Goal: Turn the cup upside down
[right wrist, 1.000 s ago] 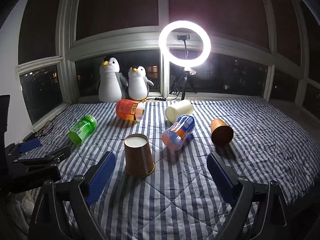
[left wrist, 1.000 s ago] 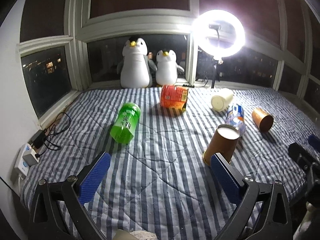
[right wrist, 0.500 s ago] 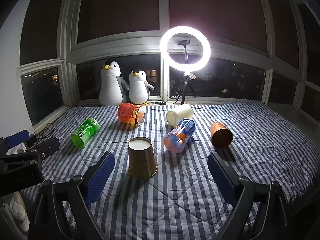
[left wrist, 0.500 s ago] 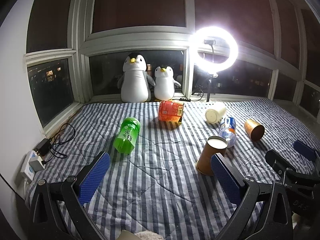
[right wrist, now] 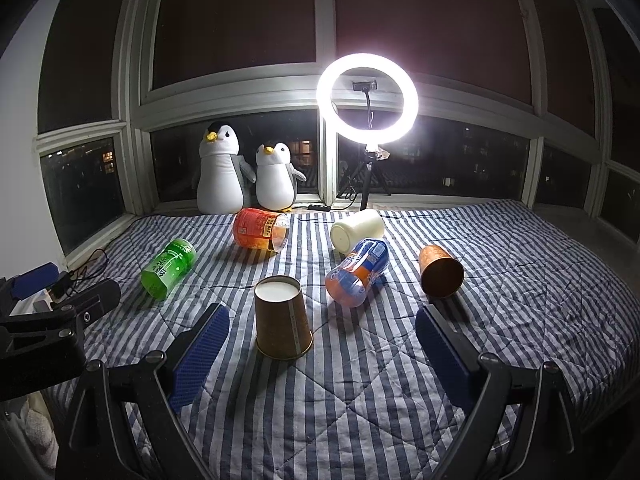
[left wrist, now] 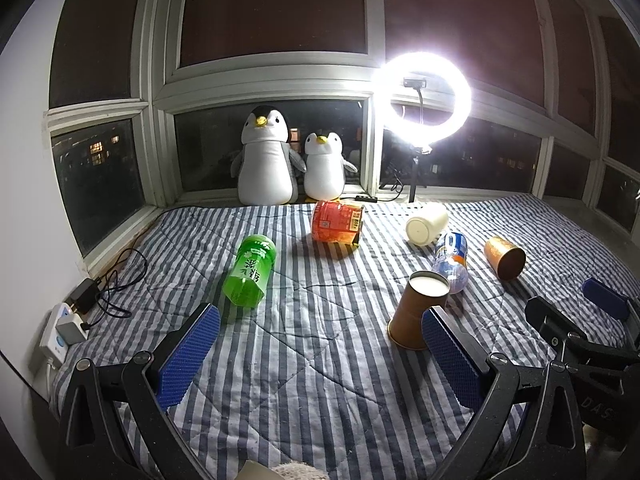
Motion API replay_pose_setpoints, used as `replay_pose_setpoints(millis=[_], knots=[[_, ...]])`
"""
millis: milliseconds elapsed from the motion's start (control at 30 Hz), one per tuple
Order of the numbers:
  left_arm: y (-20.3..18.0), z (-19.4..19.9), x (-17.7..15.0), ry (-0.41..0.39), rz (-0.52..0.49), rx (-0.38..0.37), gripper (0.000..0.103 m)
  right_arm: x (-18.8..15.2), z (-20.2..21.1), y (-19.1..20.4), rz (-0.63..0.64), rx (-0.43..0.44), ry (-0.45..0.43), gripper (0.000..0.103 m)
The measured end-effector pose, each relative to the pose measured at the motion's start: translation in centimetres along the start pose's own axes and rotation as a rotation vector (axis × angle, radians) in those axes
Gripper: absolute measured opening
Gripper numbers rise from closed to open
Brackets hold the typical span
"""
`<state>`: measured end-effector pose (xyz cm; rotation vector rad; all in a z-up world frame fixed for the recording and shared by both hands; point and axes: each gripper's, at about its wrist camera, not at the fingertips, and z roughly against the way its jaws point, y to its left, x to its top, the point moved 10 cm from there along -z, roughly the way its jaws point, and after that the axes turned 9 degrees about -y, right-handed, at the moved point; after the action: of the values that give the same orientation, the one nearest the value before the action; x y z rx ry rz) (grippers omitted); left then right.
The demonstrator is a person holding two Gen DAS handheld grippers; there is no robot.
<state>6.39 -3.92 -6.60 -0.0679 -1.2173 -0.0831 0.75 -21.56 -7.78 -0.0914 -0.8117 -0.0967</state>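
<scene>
Cup [right wrist: 283,317] sat upside down on the bed [right wrist: 400,380], rim down, white base up. In the right wrist view it stood between the right gripper's [right wrist: 320,344] jaws, nearer the left jaw, just ahead of the tips, touching neither. Right jaws were released, spread wide, nothing in them.

Left gripper [left wrist: 318,350] jaws were also released and empty. In the left wrist view the cup [left wrist: 418,314] was just beyond the right jaw tip, partly hidden behind it; can't tell if they touched. Cup looked tilted there, likely fisheye.

Other stuff on the bed, all lying on its side:
- green bottle [right wrist: 168,268] ahead-left of the right jaws, well apart from the cup
- orange can [right wrist: 261,233] farther ahead
- white cup [right wrist: 357,230] farther ahead, touching or just beside the blue bottle [right wrist: 357,272]; can't tell which
- blue bottle just ahead-right of the cup
- second brown cup [right wrist: 440,271] ahead of the right jaw, open mouth toward the camera

Two penguins [right wrist: 248,178] and a ring light [right wrist: 367,98] were at the window, beyond everything. Charger and cable [left wrist: 86,308] lay at the bed's left edge, left of the left jaws.
</scene>
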Motion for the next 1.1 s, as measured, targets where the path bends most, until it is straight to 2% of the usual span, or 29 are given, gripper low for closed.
replay_pose_setpoints(millis=[1100], knots=[[0.2, -0.23, 0.11, -0.001, -0.002, -0.001, 0.102, -0.18, -0.23, 0.1, -0.007, 0.004, 0.005, 0.092]])
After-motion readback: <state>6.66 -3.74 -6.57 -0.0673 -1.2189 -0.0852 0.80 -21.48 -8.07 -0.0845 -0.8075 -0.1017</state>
